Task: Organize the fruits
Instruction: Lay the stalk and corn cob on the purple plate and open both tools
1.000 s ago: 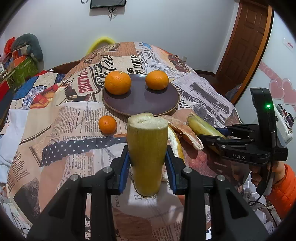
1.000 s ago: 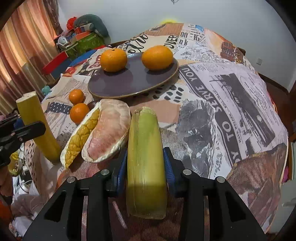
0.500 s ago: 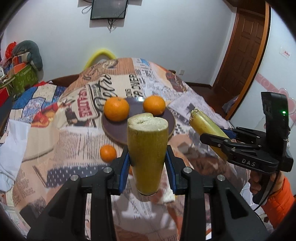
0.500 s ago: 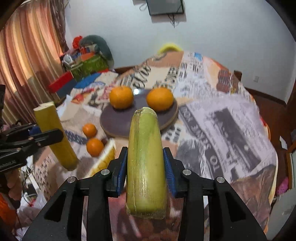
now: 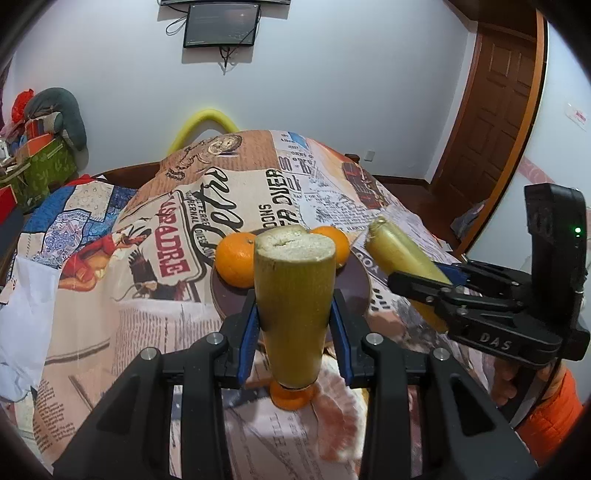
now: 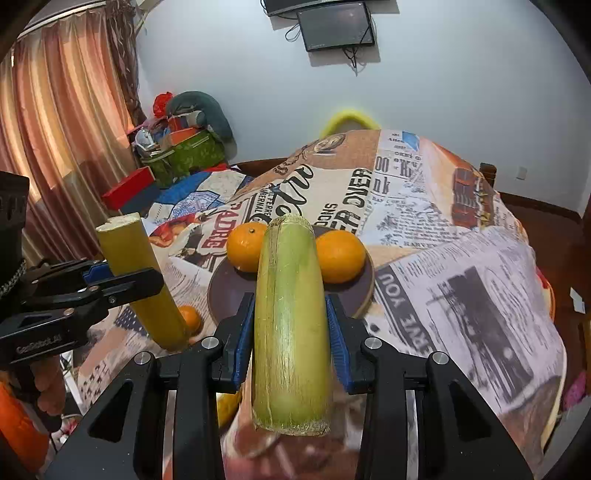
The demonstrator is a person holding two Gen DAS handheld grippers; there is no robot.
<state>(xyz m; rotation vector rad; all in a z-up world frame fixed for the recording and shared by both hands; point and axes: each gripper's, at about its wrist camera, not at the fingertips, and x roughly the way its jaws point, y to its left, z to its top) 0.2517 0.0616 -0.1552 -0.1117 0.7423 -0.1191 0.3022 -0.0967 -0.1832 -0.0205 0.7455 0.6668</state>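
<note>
My left gripper is shut on a yellow sugarcane piece, held upright above the table; it also shows in the right wrist view. My right gripper is shut on a greener sugarcane piece, also raised; in the left wrist view it is at the right. Beyond both, a dark round plate carries two oranges. A small orange lies on the cloth near the plate. Another small orange shows under the left cane. A peeled pomelo piece lies below.
The table wears a newspaper-print cloth. A door stands at the right, curtains at the left, and boxes and bags pile at the back left. A screen hangs on the wall.
Both grippers have risen from the table with their sugarcane pieces. The plate and oranges now sit lower and farther in both views. The pomelo has dropped beneath the grippers.
</note>
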